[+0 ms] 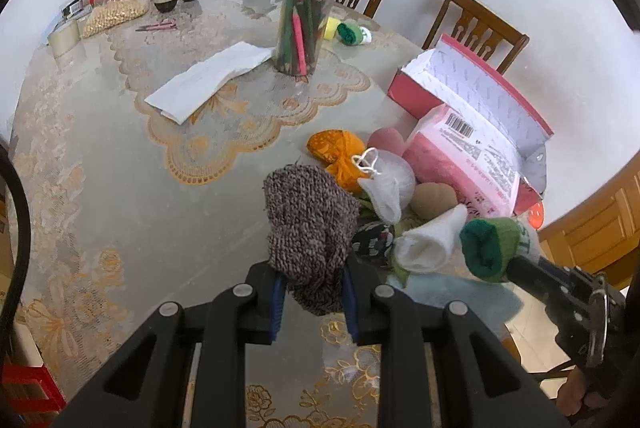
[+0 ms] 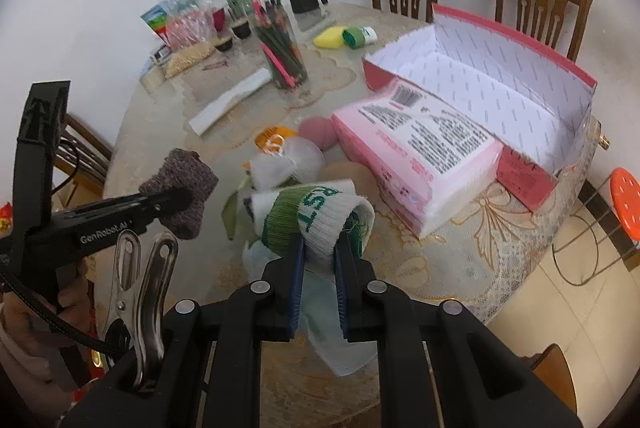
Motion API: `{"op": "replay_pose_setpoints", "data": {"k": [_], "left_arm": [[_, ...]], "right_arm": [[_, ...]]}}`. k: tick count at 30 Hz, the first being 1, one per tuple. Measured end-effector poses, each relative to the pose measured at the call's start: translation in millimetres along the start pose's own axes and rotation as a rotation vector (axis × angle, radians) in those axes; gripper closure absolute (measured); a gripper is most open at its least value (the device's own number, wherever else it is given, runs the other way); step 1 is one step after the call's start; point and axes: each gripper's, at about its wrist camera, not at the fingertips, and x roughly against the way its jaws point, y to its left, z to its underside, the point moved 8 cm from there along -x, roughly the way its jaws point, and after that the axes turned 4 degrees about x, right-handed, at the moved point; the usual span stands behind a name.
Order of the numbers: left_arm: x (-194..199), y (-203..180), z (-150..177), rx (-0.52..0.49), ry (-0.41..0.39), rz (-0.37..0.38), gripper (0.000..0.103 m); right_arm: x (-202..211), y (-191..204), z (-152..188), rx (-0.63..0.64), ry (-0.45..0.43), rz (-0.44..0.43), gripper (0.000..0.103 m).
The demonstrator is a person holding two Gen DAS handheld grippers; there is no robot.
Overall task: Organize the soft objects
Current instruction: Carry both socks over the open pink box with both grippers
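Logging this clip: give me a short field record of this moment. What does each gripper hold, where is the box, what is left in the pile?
left gripper: shut on a grey-brown knitted sock, lifted above the table
right gripper: shut on a green-and-white sock
box: pink cardboard box, open, nothing visible inside
against box: pink tissue pack
pile: orange cloth bundle, white mesh pouch, rolled white sock
table: lace-patterned cover
far side: jar of coloured pencils
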Motion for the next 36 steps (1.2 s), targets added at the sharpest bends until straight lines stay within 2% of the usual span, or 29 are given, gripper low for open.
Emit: {"op": "replay_pose_setpoints", "data": {"k": [7,19,36], "left_arm": [[15.2,-10.9,-0.3,-0.01,-0.025,0.024,0.078],[28.3,-20.9,4.9,-0.027,-0.028,0.038,0.078],[56.3,-52.0,12.5,-0.075,-0.053,0.08,0.078]], "right_arm": [[9.7,7.3,-6.8,0.015,-0.038,-0.023,0.087],[13.8,16.7,-4.4,0.049,-0.025,-0.048,0.087],[42.8,5.7,-11.3,0.05,-0.032,-0.014,0.087]]}}
